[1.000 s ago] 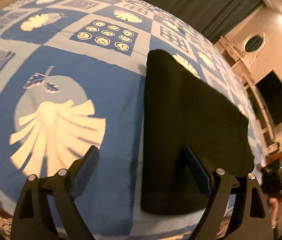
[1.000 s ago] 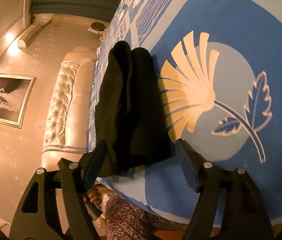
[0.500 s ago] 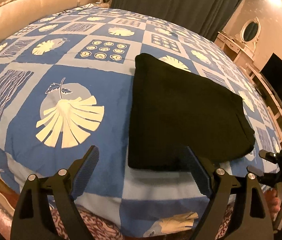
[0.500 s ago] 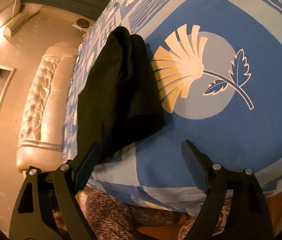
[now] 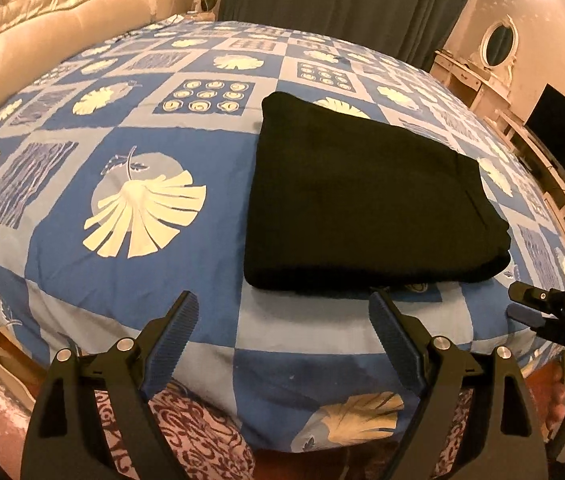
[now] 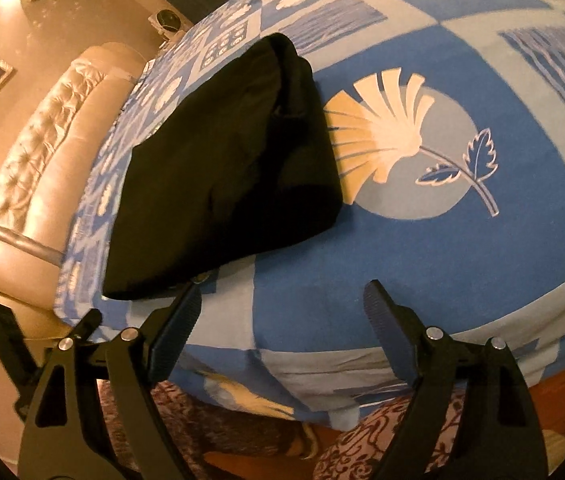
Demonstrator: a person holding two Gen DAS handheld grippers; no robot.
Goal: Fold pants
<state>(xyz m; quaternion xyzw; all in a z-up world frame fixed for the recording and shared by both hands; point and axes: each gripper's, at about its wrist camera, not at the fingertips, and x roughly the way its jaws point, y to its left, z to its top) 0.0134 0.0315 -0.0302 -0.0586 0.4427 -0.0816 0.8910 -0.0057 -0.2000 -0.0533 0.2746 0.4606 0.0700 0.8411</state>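
Tongs (image 5: 282,326) short of folded pants (image 5: 366,196).

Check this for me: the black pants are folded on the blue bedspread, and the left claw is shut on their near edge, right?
Not quite. The left claw is open and empty, off the near edge of the pants, as the left wrist view shows. The pants do lie folded on the blue bedspread.
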